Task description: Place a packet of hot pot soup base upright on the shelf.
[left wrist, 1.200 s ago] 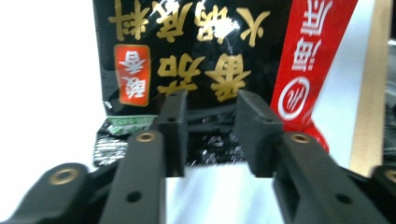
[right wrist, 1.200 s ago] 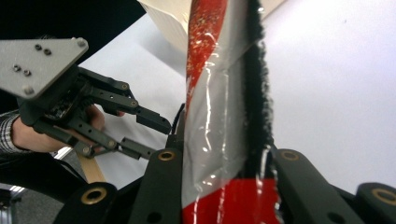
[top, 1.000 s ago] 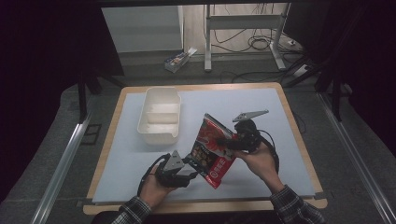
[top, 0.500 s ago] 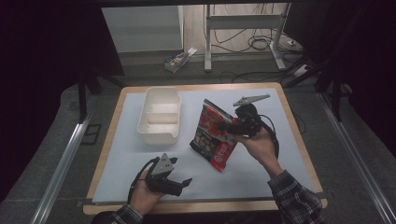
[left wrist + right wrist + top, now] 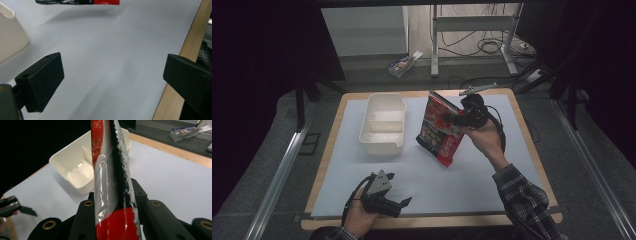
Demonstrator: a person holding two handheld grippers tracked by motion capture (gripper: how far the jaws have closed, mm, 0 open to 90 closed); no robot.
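Note:
A red and black snack bag (image 5: 441,131) hangs upright above the middle of the white mat, pinched at its upper edge by my right gripper (image 5: 456,118). In the right gripper view the bag (image 5: 112,177) stands edge-on between the two jaws of that gripper (image 5: 113,203), which is shut on it. My left gripper (image 5: 398,190) lies low near the table's front edge, well apart from the bag. Its jaws have just been opening and stand wide (image 5: 112,82) with nothing between them. A cream two-compartment tray (image 5: 384,125) sits left of the bag.
The wooden table rim (image 5: 432,221) runs just in front of the left gripper and appears beside its right jaw as the rim (image 5: 175,100). A small box (image 5: 404,62), stand legs and cables lie on the floor beyond the table.
The left gripper has come off the bag's lower corner, opened and drawn back left toward the front edge. The right gripper has lifted the bag up and farther from the person.

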